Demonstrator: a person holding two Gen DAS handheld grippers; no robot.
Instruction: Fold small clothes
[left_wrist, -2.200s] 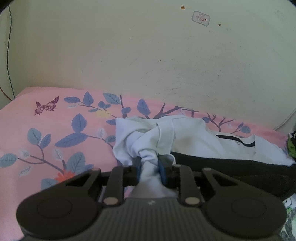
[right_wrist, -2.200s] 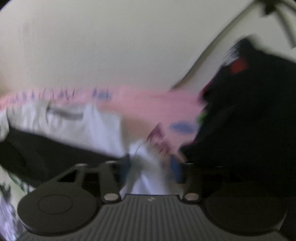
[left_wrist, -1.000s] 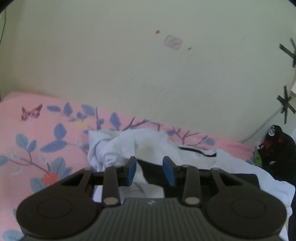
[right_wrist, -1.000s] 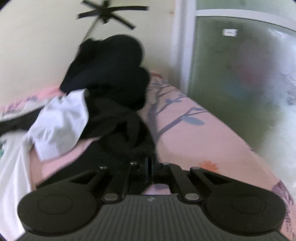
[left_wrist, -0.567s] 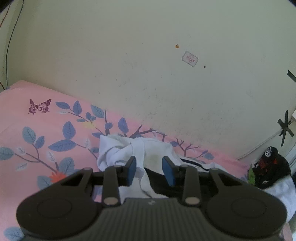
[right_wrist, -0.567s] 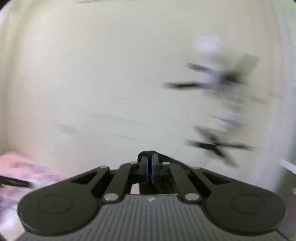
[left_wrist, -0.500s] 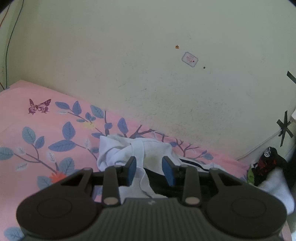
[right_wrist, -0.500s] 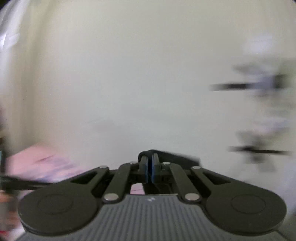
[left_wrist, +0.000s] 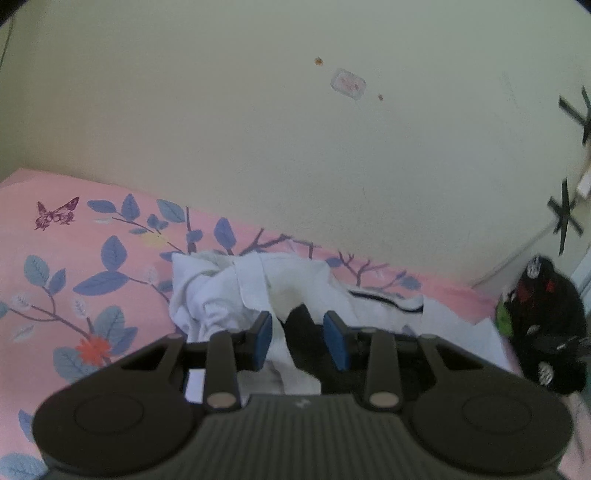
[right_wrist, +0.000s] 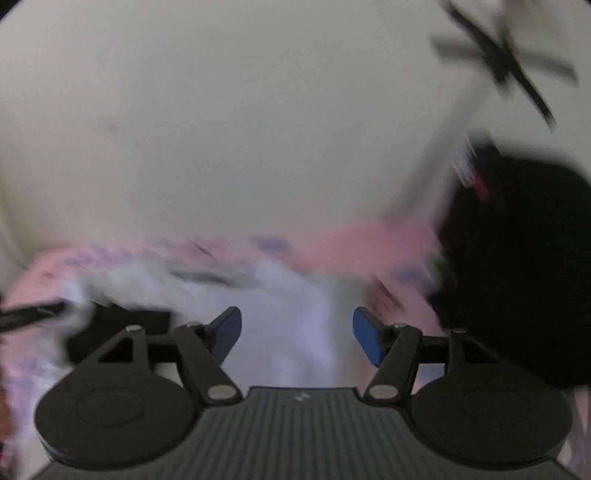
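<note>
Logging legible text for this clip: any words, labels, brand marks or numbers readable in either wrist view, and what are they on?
No text can be read in either view.
Sticker on the wall: reddish marks, too small and blurred to read.
Left gripper body: a small pale mark on the ribbed casing, not legible.
Right gripper body: the same kind of mark, not legible.
Black garment: white and red prints, too blurred to read.
</note>
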